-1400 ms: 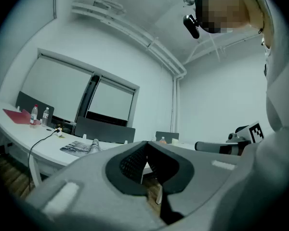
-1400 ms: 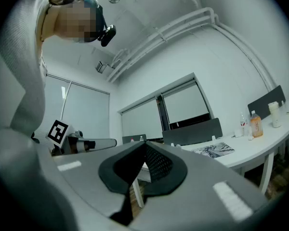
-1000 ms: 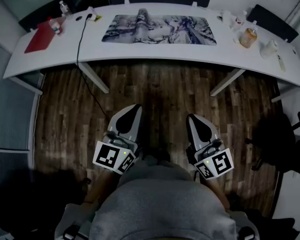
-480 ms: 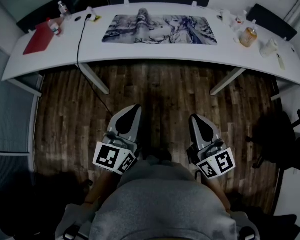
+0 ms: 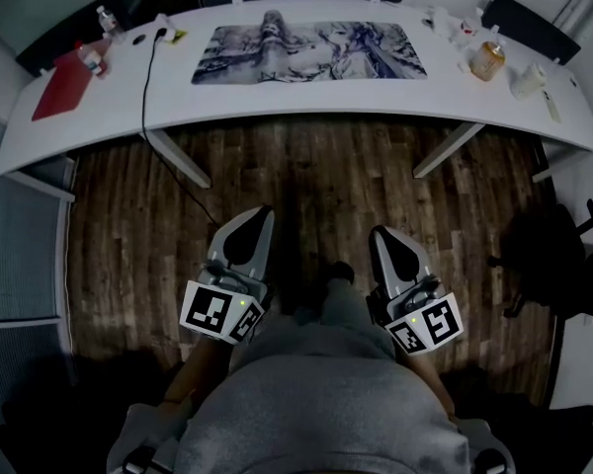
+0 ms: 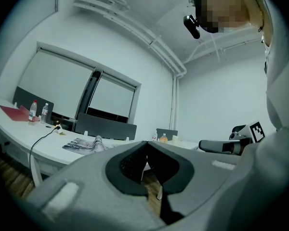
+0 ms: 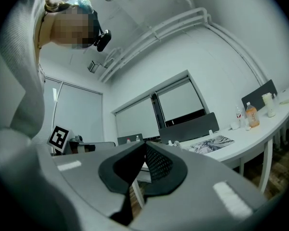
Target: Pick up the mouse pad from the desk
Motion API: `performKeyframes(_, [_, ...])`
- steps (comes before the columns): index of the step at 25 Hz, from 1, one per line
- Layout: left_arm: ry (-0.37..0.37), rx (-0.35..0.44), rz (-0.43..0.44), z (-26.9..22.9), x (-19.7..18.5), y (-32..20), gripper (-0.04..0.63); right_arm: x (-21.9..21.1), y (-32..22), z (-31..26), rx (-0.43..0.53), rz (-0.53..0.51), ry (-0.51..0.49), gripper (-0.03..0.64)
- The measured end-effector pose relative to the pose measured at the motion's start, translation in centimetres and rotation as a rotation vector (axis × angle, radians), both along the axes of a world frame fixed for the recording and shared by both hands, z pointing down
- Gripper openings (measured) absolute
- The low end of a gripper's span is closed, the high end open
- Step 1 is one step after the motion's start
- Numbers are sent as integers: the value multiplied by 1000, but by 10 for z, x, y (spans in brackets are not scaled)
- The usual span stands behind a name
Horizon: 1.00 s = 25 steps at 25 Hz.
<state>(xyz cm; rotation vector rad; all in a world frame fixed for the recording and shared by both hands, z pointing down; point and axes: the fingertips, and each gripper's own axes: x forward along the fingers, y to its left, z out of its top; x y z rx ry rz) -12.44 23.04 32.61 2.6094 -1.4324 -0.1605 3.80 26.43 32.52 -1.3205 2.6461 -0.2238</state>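
A printed grey-and-white mouse pad (image 5: 308,51) lies flat in the middle of the long white desk (image 5: 306,99); it also shows far off in the left gripper view (image 6: 86,145) and the right gripper view (image 7: 212,142). My left gripper (image 5: 257,215) and right gripper (image 5: 381,236) are held close to the person's body over the wooden floor, well short of the desk. Both point level toward it, jaws shut with nothing between them.
At the desk's left end lie a red folder (image 5: 61,85), two small bottles (image 5: 90,59) and a black cable (image 5: 146,87) that hangs to the floor. Jars and cups (image 5: 487,60) stand at the right end. A black office chair (image 5: 558,255) sits at right.
The desk has shifted slightly up and nearer in the head view as the person stepped forward. Both grippers keep their pose, shut and empty.
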Motion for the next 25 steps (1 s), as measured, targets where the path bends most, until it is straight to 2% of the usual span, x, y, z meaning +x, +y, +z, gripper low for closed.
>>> performKeyframes(5, [-5, -17, 15, 9, 6, -21, 0, 7, -22, 5, -12, 15, -16, 2])
performKeyframes(10, [-14, -4, -4, 12, 10, -53, 0, 9, -57, 13, -17, -11, -24, 2])
performKeyframes(17, [-18, 4, -61, 6, 19, -131, 0, 19, -141, 3, 5, -69, -32, 2])
performKeyframes(25, [5, 49, -125, -20, 43, -221, 0, 56, -244, -23, 48, -101, -34, 2])
